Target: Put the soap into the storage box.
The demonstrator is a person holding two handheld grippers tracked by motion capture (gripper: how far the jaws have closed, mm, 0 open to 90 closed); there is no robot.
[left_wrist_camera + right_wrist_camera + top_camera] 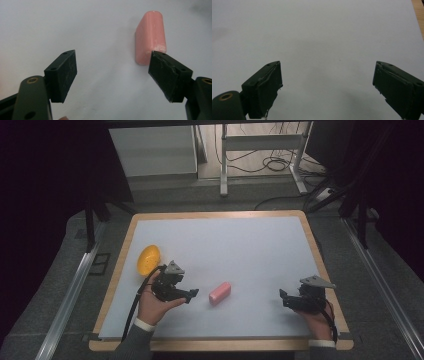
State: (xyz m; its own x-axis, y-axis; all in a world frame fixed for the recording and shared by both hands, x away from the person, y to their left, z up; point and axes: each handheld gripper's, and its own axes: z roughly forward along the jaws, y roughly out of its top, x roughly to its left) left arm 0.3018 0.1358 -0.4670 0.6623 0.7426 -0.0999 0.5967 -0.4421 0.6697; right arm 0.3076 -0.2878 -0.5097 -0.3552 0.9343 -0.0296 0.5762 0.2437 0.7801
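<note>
A pink rounded block (220, 293) lies on the white table sheet (225, 245), a little front of centre. My left gripper (191, 295) points at it from the left, a short way off, jaws apart. In the left gripper view the pink block (150, 35) lies just beyond the right fingertip (170, 75), not between the jaws, and the left gripper (112, 67) is open and empty. My right gripper (283, 296) rests at the front right, facing left. Its own view has the right gripper (327, 77) wide open over bare sheet.
A yellow bowl-like object (148, 259) sits at the left edge of the sheet, just behind my left hand. The wooden table border (118, 270) frames the sheet. Beyond the table are a white stand (260, 150), floor cables and metal rails.
</note>
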